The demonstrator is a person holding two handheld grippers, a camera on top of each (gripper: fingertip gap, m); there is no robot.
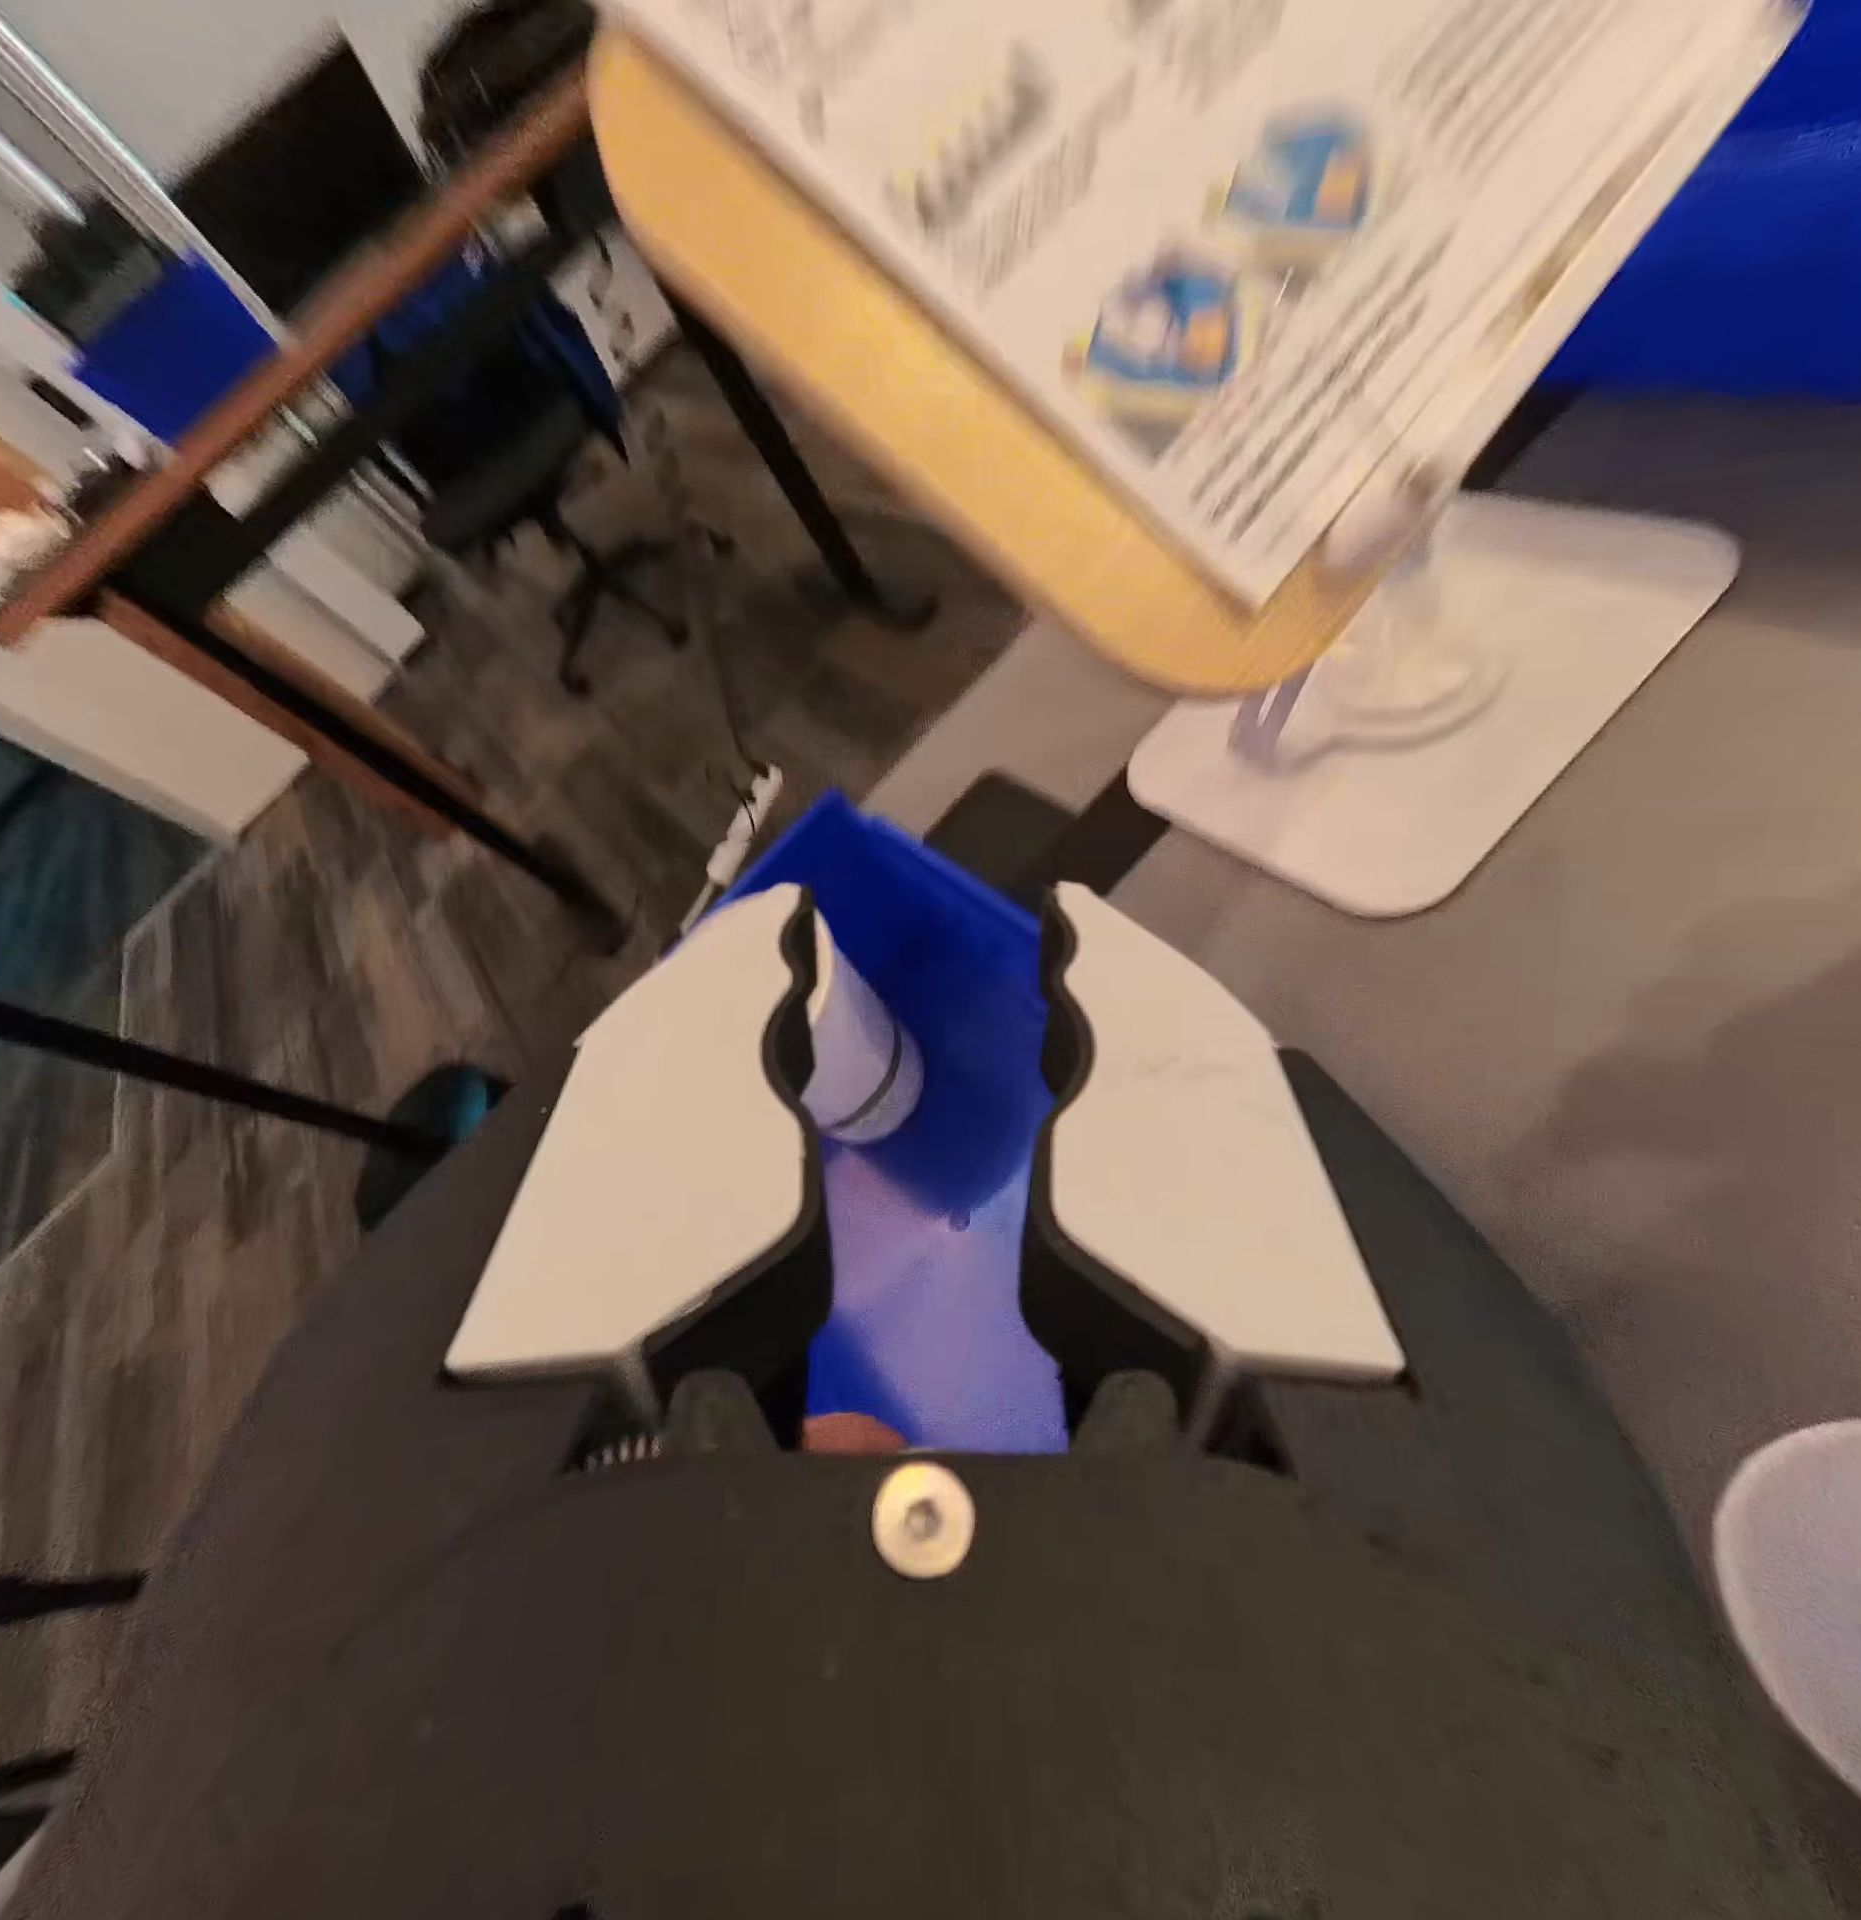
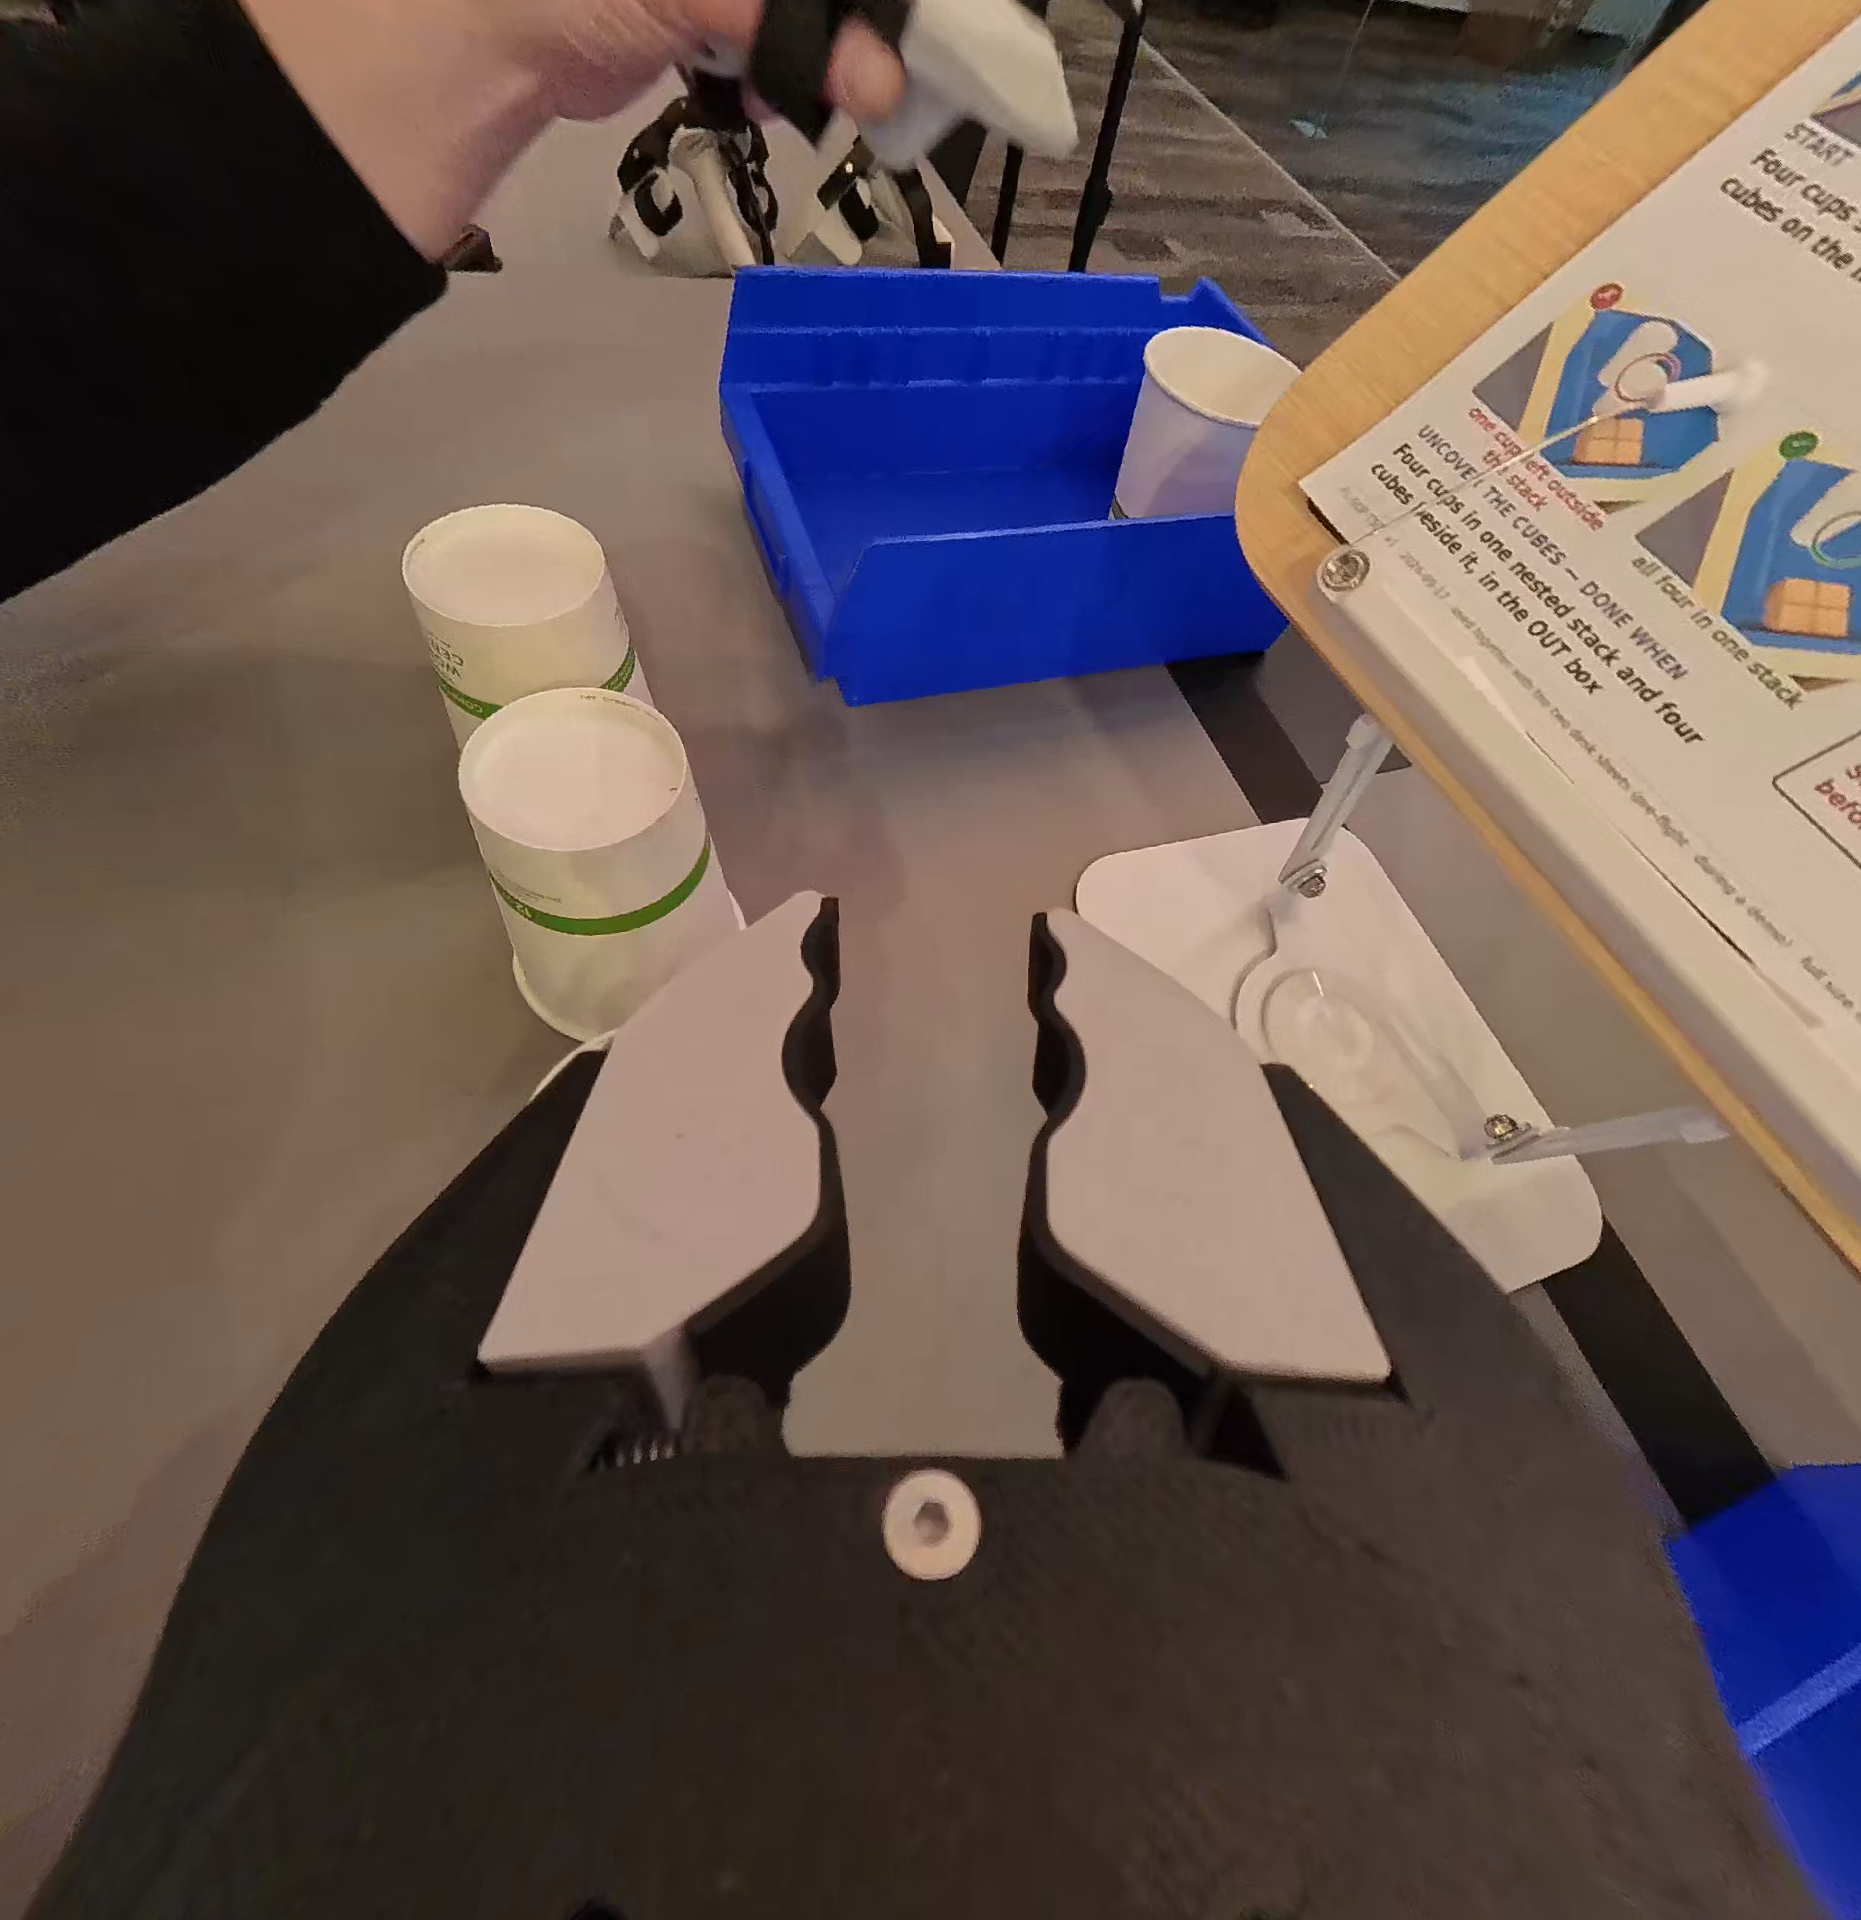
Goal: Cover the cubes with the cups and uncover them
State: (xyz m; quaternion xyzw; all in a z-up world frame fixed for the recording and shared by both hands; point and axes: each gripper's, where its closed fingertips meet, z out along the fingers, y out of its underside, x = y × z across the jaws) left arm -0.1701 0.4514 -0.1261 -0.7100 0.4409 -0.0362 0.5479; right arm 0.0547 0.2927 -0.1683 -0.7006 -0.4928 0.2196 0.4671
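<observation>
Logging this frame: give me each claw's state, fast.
Left claw: open, empty, above the blue bin holding a cup.
Right claw: open, empty, over the table.

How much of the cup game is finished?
One cup already sits in the blue bin. Two cups stand upside down on the table, waiting to be lifted. Both the right gripper and left gripper are open and hold nothing.

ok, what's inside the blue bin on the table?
The blue bin holds one white paper cup, standing mouth up in its right corner. The rest of the visible floor looks bare. The front wall hides the strip behind it, and the instruction board covers the cup's right side.
</observation>
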